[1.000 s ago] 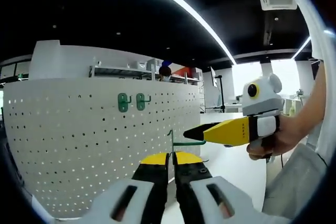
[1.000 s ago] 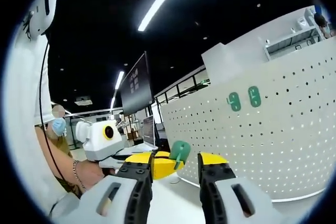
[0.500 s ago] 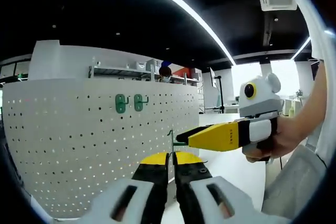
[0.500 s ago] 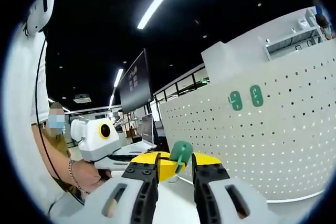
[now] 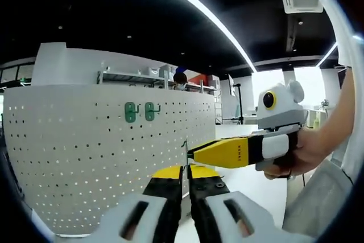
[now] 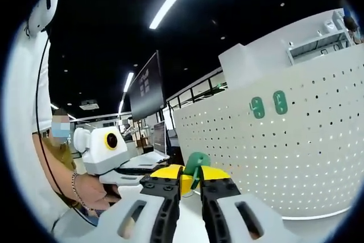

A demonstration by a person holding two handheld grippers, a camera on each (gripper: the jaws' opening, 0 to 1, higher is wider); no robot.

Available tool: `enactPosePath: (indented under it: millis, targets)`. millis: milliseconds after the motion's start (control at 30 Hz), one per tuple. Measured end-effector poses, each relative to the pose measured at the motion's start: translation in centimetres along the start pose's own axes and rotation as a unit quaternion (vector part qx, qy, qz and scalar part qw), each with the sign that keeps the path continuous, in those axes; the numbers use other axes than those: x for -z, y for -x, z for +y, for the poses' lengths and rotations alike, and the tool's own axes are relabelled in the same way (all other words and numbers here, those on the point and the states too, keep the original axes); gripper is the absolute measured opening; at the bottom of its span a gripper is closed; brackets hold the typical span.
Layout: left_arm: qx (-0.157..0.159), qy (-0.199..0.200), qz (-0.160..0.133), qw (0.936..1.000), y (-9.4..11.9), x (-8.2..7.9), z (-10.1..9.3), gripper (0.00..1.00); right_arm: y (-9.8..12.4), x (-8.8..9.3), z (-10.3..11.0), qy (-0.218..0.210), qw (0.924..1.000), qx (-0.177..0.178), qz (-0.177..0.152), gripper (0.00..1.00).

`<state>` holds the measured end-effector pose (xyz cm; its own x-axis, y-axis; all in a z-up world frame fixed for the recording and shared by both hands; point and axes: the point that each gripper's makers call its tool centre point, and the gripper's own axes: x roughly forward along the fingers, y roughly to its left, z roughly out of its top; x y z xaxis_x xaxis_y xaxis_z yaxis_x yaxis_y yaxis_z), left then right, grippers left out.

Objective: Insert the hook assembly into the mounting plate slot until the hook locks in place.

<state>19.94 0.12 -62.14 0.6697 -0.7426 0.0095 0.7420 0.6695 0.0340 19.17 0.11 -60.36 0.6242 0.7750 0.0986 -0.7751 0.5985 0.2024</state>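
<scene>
A small green hook (image 5: 185, 151) stands up edge-on between the yellow tips of my left gripper (image 5: 185, 169), which is shut on it. My right gripper (image 5: 192, 153) reaches in from the right, its yellow tips meeting the same hook. In the right gripper view the hook's rounded green plate (image 6: 197, 162) sits between the narrow jaws of my right gripper (image 6: 190, 176), shut on it. The white perforated mounting plate (image 5: 85, 157) curves behind, with two green hooks (image 5: 132, 111) (image 5: 151, 110) hanging on it. They appear as green hooks (image 6: 257, 107) (image 6: 279, 101) on the plate (image 6: 296, 163).
A person's hand (image 5: 304, 152) holds the right gripper, and another hand (image 6: 91, 189) holds the left. A white tabletop (image 5: 256, 183) lies below the plate. Shelving (image 5: 153, 78) stands behind the plate, and a dark screen (image 6: 147, 92) hangs at the back.
My right gripper's jaws have narrowed from wide apart to shut on the green hook, and it has moved left toward my left gripper. The left gripper has stayed put.
</scene>
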Motion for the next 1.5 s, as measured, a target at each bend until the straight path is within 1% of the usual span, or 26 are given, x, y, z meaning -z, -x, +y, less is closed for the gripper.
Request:
enactPosePath:
  millis: [167, 333, 433, 733, 767, 933, 1033, 1100, 1200, 1300, 1500]
  targets:
    - [-0.003, 0.003, -0.001, 1.0, 0.02, 0.0, -0.02, 0.03, -0.04, 0.01, -0.26, 0.004, 1.0, 0.008, 0.002, 0.05]
    - [-0.006, 0.009, -0.003, 0.9999, 0.06, 0.0, 0.01, 0.03, -0.11, 0.0, -0.22, 0.007, 0.9999, 0.012, 0.002, 0.05]
    - [-0.007, 0.005, -0.001, 1.0, 0.11, 0.01, 0.0, 0.03, -0.13, 0.08, -0.31, 0.006, 0.9999, 0.015, 0.003, 0.04]
    - [-0.011, 0.008, -0.003, 0.9999, 0.13, -0.19, 0.05, 0.03, -0.2, 0.06, -0.35, 0.021, 0.9994, 0.027, 0.007, 0.02]
    - [-0.011, 0.008, -0.005, 0.9999, 0.1, -0.27, 0.03, 0.03, -0.2, -0.17, -0.3, 0.014, 0.9994, 0.031, 0.004, 0.02]
    - [-0.011, 0.009, -0.007, 0.9999, -0.05, -0.4, 0.05, 0.03, -0.18, -0.29, -0.33, 0.018, 0.9992, 0.035, 0.004, 0.01]
    - [-0.009, 0.008, -0.006, 0.9999, -0.09, -0.36, -0.07, 0.03, -0.07, -0.23, -0.44, 0.01, 0.9993, 0.036, 0.006, 0.0]
    - [-0.009, 0.008, -0.006, 0.9999, -0.16, -0.38, -0.12, 0.03, 0.01, -0.31, -0.54, -0.004, 0.9992, 0.038, 0.004, 0.0]
    - [-0.008, 0.007, -0.006, 0.9999, -0.25, -0.42, -0.13, 0.03, 0.05, -0.34, -0.61, -0.008, 0.9992, 0.038, 0.004, 0.0]
    - [-0.006, 0.012, -0.005, 0.9999, -0.25, -0.39, -0.16, 0.03, 0.02, -0.32, -0.55, -0.004, 0.9992, 0.04, 0.008, 0.0]
    - [-0.004, 0.003, -0.004, 1.0, -0.18, -0.4, -0.2, 0.05, 0.05, -0.31, -0.44, -0.011, 0.9993, 0.035, 0.01, 0.0]
